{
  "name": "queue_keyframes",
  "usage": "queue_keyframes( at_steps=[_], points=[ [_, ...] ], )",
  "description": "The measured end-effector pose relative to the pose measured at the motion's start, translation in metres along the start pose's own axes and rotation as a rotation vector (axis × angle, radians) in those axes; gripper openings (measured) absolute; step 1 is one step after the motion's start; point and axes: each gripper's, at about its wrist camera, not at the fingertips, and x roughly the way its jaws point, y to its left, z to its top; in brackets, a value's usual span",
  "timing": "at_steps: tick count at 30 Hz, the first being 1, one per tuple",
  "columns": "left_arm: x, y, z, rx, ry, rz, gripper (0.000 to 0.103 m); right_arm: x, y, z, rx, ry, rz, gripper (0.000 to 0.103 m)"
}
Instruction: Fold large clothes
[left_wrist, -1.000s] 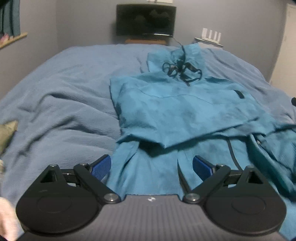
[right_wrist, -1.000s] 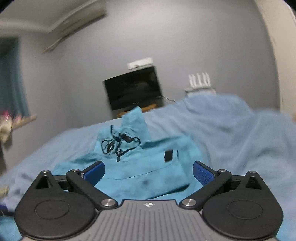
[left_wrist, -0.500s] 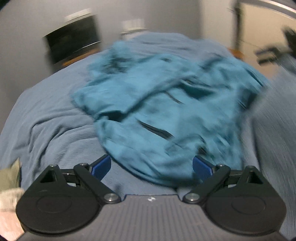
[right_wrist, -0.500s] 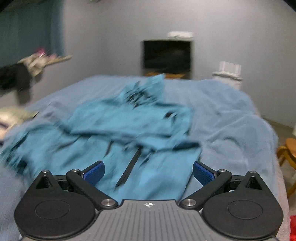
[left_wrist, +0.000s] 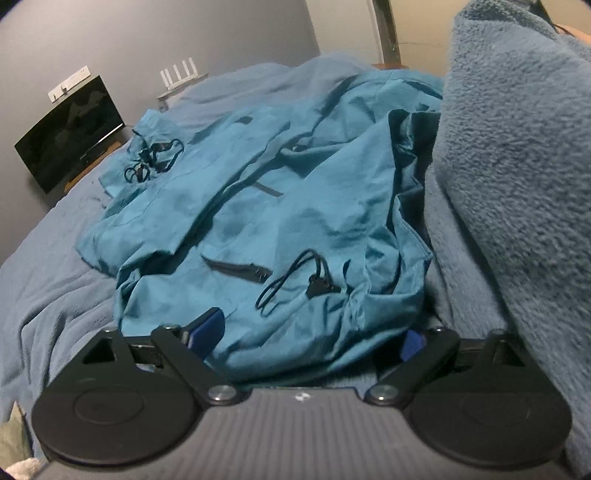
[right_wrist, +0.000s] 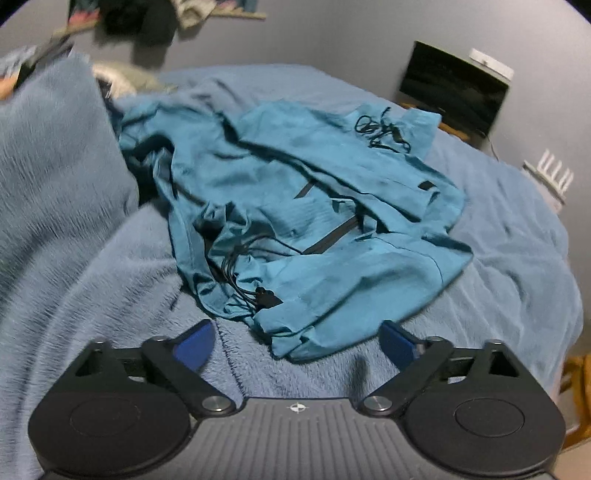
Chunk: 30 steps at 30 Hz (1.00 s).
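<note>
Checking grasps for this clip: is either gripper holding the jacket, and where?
Neither. The jacket's hem lies between the closing left fingers; the closing right gripper stands short of it.

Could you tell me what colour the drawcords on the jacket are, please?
Black, against the teal jacket; the drawcords show best in the left wrist view.
</note>
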Motion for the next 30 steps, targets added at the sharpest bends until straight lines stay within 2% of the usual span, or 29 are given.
queue_keyframes(
  at_steps=[1, 3, 5, 8, 12, 16, 20, 22, 25, 30],
  points=[
    [0.003, 0.001, 0.000, -0.002, -0.002, -0.015, 0.082, 0.007, 0.005, 0.001, -0.032, 0.016, -0.020, 0.087],
    [0.009, 0.001, 0.000, -0.019, -0.006, -0.035, 0.065, 0.020, 0.013, 0.004, -0.111, 0.036, -0.065, 0.088],
    [0.013, 0.001, -0.001, -0.014, -0.007, -0.037, 0.052, 0.027, 0.019, 0.005, -0.174, 0.014, -0.083, 0.089],
    [0.014, -0.001, 0.001, -0.001, -0.029, -0.015, 0.041, 0.033, 0.026, 0.008, -0.249, -0.003, -0.115, 0.097],
    [0.008, 0.015, 0.011, -0.086, -0.081, 0.019, 0.028, 0.036, 0.028, 0.009, -0.306, -0.032, -0.117, 0.099],
    [0.002, 0.048, 0.029, -0.199, -0.155, 0.076, 0.023, 0.041, 0.022, 0.014, -0.331, -0.030, -0.057, 0.096],
    [0.004, 0.082, 0.052, -0.303, -0.206, 0.137, 0.020, 0.045, 0.006, 0.025, -0.295, -0.039, 0.065, 0.076],
    [0.008, 0.098, 0.065, -0.326, -0.218, 0.165, 0.020, 0.045, -0.011, 0.034, -0.215, -0.052, 0.128, 0.076],
    [0.013, 0.119, 0.080, -0.367, -0.237, 0.199, 0.020, 0.038, -0.031, 0.042, -0.136, -0.115, 0.177, 0.077],
    [0.027, 0.144, 0.092, -0.417, -0.238, 0.207, 0.020, 0.029, -0.040, 0.053, -0.147, -0.155, 0.204, 0.084]
  ],
)
